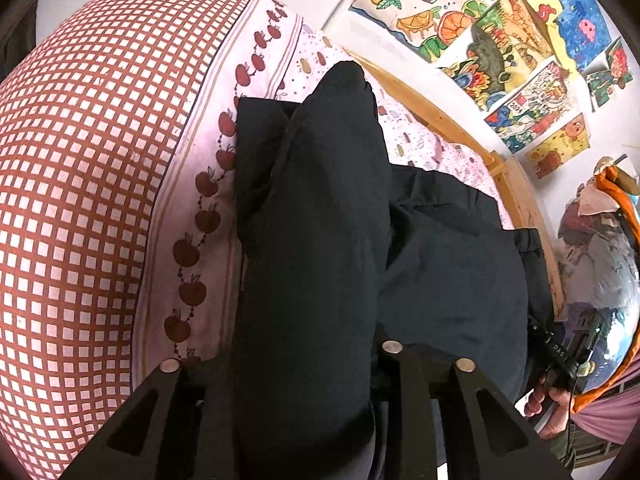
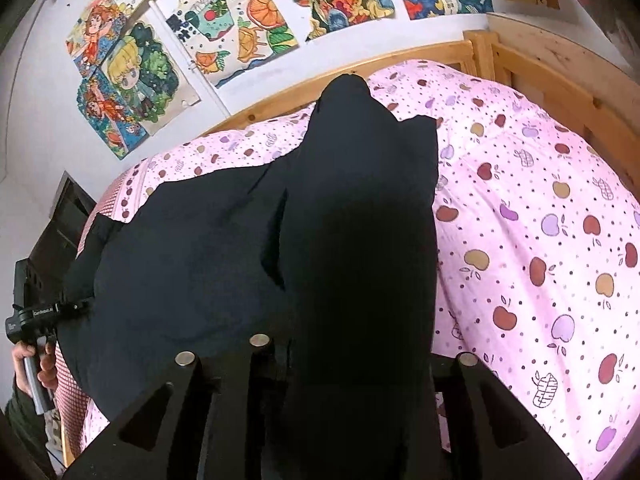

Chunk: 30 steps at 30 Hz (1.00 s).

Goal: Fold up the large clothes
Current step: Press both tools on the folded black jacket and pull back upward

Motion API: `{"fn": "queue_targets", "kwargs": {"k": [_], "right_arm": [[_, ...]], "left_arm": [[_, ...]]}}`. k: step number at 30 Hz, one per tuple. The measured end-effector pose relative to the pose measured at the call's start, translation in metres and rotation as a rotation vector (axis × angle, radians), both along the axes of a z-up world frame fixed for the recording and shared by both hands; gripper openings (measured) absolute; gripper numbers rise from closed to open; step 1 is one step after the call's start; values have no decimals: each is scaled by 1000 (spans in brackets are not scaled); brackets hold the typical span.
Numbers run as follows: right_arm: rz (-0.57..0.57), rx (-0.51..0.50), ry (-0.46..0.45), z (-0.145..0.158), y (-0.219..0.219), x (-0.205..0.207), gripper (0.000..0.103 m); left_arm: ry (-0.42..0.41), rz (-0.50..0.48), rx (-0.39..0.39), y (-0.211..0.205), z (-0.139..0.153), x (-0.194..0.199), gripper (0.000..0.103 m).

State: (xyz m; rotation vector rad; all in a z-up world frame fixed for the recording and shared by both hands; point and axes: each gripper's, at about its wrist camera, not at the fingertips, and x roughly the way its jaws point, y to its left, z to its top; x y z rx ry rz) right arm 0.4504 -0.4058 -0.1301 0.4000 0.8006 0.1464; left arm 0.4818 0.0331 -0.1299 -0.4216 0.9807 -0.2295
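Note:
A large black garment (image 1: 440, 264) lies on a bed with a pink apple-print cover (image 1: 256, 92). In the left wrist view a fold of it (image 1: 316, 240) is pinched between my left gripper's (image 1: 316, 364) fingers and hangs up in front of the camera. In the right wrist view the same black garment (image 2: 180, 248) spreads to the left, and a fold (image 2: 360, 240) is pinched in my right gripper (image 2: 360, 356). Both fingertips are hidden by cloth. The other gripper and the hand that holds it show at each view's edge (image 2: 36, 320) (image 1: 560, 360).
A red-and-white checked cover (image 1: 80, 184) lies on the left part of the bed. A wooden bed frame (image 2: 532, 64) runs along the wall and the far end. Colourful drawings (image 2: 248, 24) hang on the white wall. A dark shelf (image 2: 60, 224) stands at the left.

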Motion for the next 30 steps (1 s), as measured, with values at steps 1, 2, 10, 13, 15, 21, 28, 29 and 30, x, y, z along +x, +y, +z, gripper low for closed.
{"fn": "queue_targets", "kwargs": {"k": [1,2,10,13,15,21,28,29,30], "right_arm": [[-7,-2,12,-2,1,1,27],[-12,-7,22,-3,2,1,30],[-70,-21,21,1,-2,-8,73],[-80,-112,10,7,2,-11,80],[-68,-171,-18,13,10,-14,82],[-87,-251,-61,26,22,-18,87],[-149,-323,-114,55,7,-32,101],[-152,-322,-121,58,3,-35,101],[-156,-319,-135,62,1,-39,101]], "left_arm": [[5,6,17,-1,-1,0,35],[5,11,31,-3,0,0,38],[-55,80,112,-7,4,-8,80],[-88,102,137,-9,6,-14,87],[-131,120,166,-12,11,-22,90],[-229,160,214,-17,28,-40,100],[-292,159,211,-17,40,-55,103],[-297,161,206,-17,40,-57,103],[-306,162,200,-17,41,-59,103]]}}
